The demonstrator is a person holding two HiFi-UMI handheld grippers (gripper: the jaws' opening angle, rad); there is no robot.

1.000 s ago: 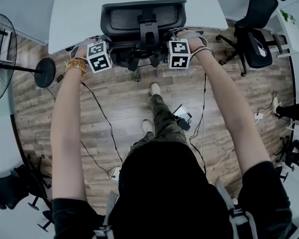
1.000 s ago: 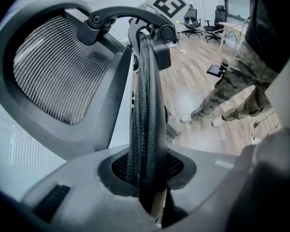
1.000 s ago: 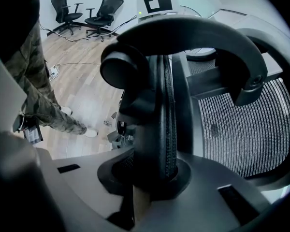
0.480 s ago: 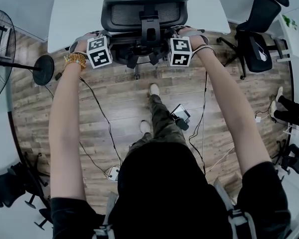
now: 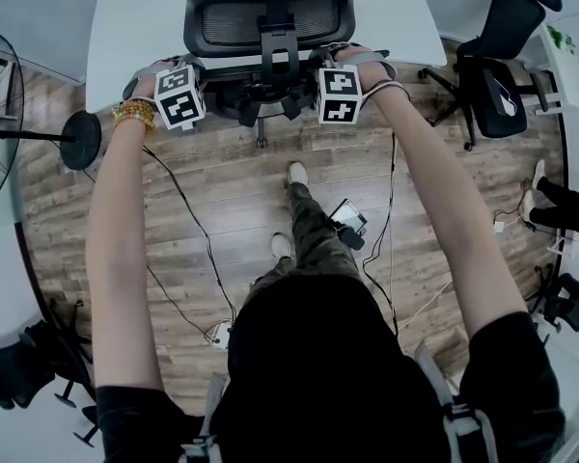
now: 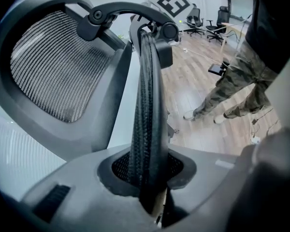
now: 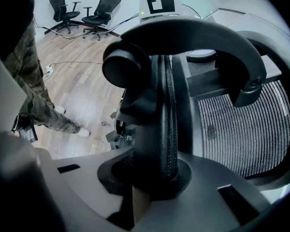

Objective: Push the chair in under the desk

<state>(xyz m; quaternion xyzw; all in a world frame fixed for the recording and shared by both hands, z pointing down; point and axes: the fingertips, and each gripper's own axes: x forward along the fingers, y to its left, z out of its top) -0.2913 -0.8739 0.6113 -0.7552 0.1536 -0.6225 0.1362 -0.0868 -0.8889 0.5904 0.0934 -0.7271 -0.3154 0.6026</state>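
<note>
**Both jaws clamped on the chair back at the tabletop edge**

From the head view the chair shows only its mesh back, headrest and rear frame. Its seat is hidden below them and under the white tabletop. The jaws themselves are covered there by the marker cubes. A standing fan is cut off at the left edge, a second office chair sits at the upper right, and the person's own body blocks much of the wooden floor.

Against the frame a second ago, the chair back and both cubes sit slightly higher and further left in the head view, closer in over the tabletop.

The left hand-held gripper has its jaws closed down narrowly on the edge of the mesh back, which stands upright between them. The right hand-held gripper grips the opposite edge the same way, its jaws pressed against both faces of the padded rim
</note>
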